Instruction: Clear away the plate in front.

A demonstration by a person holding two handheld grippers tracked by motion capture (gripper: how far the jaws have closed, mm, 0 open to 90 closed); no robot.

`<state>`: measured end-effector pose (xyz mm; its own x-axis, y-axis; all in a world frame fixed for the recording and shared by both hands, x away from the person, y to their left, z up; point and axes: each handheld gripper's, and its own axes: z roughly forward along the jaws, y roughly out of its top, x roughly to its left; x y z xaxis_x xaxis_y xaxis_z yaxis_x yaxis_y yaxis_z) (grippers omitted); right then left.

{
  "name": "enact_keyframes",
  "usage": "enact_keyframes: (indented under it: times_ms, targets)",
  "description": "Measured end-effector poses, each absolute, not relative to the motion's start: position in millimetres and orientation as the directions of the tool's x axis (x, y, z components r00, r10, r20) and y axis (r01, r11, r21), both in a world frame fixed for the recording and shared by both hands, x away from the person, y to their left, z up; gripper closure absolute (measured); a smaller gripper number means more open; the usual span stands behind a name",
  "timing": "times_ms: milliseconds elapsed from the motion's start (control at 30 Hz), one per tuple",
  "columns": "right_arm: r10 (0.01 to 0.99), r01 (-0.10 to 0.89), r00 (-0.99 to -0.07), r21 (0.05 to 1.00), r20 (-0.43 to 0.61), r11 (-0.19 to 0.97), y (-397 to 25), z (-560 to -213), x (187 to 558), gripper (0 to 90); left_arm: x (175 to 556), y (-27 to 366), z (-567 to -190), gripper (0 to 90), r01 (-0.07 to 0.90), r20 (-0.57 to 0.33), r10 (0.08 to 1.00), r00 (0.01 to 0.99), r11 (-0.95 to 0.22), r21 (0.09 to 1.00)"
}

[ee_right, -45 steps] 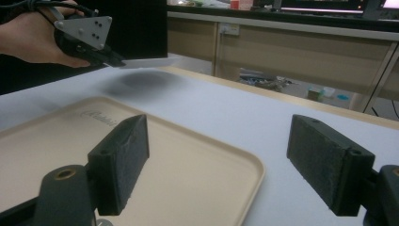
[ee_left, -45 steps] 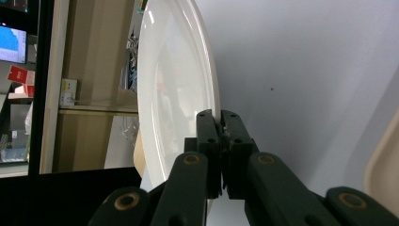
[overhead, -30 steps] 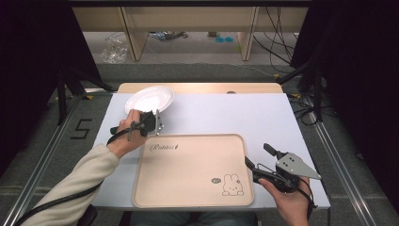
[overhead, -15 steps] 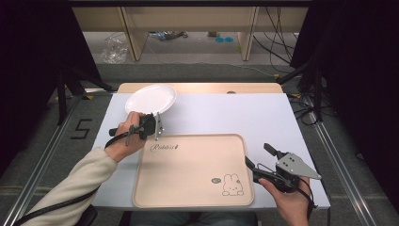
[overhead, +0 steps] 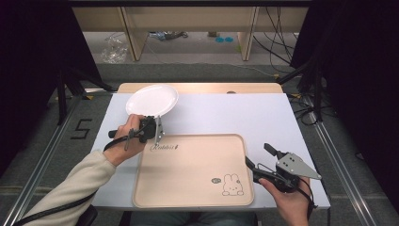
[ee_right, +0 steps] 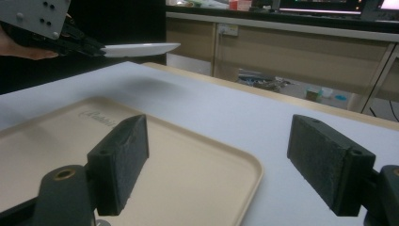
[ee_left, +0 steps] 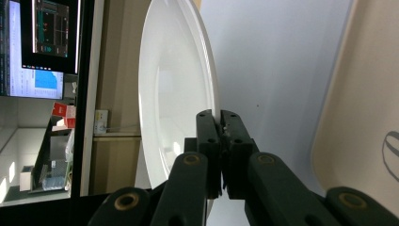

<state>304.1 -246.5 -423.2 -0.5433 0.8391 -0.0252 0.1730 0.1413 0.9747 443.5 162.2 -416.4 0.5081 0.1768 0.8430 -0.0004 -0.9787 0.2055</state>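
Left gripper [overhead: 159,130] clamped on white plate [overhead: 151,100] rim, held above table (likely tray-bound) – right gripper [overhead: 258,158] wide open, empty, beside tray [overhead: 188,188]

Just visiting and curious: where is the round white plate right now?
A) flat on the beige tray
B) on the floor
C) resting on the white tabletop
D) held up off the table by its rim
D: the left gripper pinches the round white plate by its rim, clear above the white tabletop.

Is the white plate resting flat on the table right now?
No. In the right gripper view the white plate hangs clear above the table, its rim pinched in the left tool.
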Motion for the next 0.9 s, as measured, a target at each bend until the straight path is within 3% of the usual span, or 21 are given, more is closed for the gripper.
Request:
enact_keyframes:
  times_ms: [900]
  targets:
    - [0.84, 0.177, -0.542, 0.973, -0.026, 0.145, -247, -423, 304, 22.0, 417, 156, -415, 87.7, -0.038, 0.853, 0.139, 0.503, -0.982, 0.183]
